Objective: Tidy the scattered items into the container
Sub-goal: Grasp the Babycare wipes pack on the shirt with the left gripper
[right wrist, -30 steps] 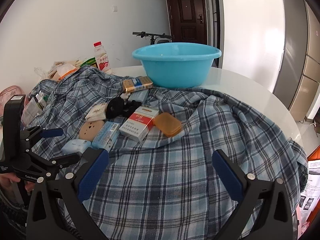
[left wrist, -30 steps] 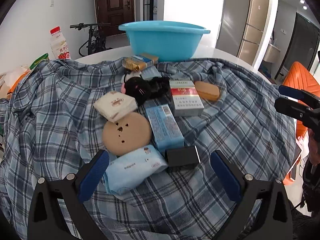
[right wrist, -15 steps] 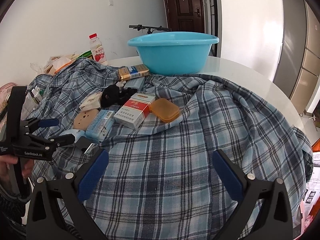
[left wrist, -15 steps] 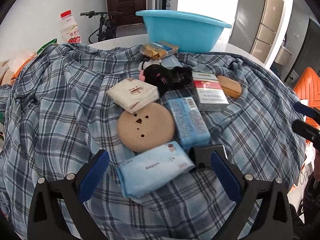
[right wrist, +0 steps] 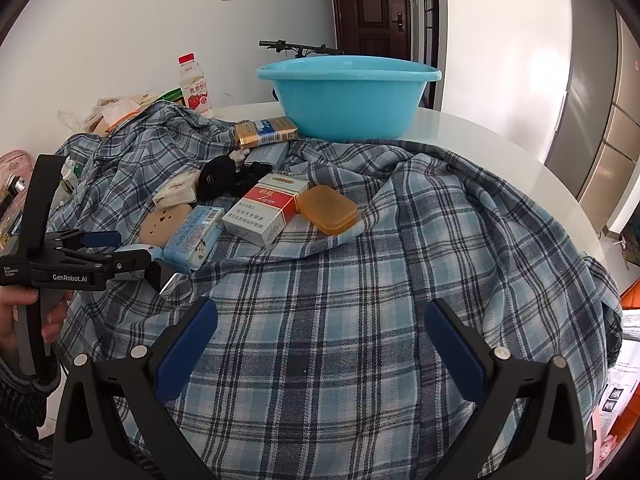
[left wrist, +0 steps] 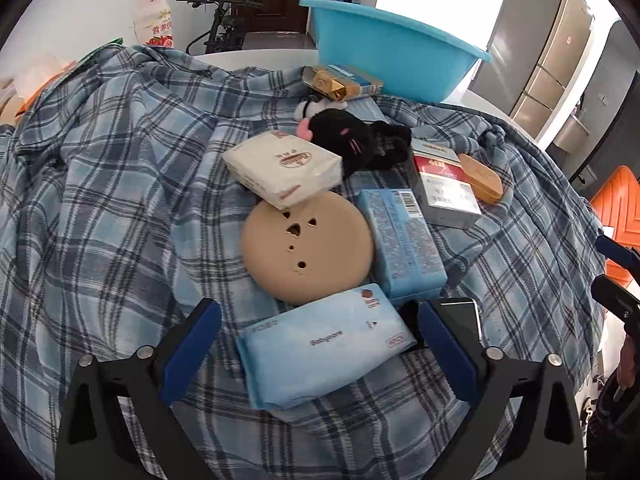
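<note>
Left gripper (left wrist: 318, 354) jaws closing around soft, pale-blue plastic wipes pack (left wrist: 324, 344), not yet pinching; light, squashy, slippery film, best pinched across mid-width. Basin (left wrist: 384, 60) at one o'clock.

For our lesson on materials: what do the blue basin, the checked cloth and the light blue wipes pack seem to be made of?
Blue basin: likely moulded plastic, smooth with a slight sheen and rolled rim.
Checked cloth: woven fabric, matt, creased into folds, stitched hem visible.
Wipes pack: probably soft plastic film, faintly glossy, puffy and wrinkled at its ends.
</note>
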The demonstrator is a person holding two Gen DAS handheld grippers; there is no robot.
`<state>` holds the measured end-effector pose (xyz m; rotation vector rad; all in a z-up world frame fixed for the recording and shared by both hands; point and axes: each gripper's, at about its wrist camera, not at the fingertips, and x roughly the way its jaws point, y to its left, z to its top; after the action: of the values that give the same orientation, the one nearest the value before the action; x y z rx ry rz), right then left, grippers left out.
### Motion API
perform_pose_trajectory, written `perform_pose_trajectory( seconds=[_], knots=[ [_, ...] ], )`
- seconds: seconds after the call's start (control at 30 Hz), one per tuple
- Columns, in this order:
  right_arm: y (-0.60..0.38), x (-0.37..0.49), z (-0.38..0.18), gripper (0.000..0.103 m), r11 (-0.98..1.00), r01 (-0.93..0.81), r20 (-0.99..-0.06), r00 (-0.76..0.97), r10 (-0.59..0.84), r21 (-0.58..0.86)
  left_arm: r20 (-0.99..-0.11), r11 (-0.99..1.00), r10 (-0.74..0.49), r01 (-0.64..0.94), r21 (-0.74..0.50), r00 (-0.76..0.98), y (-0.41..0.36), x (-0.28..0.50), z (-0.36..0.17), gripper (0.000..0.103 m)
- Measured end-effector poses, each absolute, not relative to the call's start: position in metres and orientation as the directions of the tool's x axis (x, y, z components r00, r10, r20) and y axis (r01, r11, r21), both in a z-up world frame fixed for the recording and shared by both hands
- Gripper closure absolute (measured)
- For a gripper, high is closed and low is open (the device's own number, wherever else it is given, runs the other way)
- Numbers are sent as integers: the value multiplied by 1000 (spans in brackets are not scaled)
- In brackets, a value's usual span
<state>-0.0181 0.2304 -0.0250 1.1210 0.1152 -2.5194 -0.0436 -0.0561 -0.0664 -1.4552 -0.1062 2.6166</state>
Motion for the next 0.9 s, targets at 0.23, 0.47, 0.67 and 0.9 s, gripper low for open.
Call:
perform_pose_trajectory(
  seconds=[0.23,0.47,0.67,0.9],
  knots=[
    [227,-18,-27,0,-920,381,-733,-601,-318,86,-845,-986,163,-116,-120,-510,-57,-40,-68,8],
    [230,-18,-27,0,-922,377,-732,-603,-318,90,-841,-987,49,-154,41,-539,-30,-36,-74,7],
    [236,-21,-32,0,-928,360,-744,-594,-308,97,-834,-989,62,-148,24,-549,-31,-37,-75,7],
    [236,-18,-28,0,-922,377,-737,-598,-316,90,-802,-987,64,-156,37,-594,-43,-14,-51,19]
  ],
)
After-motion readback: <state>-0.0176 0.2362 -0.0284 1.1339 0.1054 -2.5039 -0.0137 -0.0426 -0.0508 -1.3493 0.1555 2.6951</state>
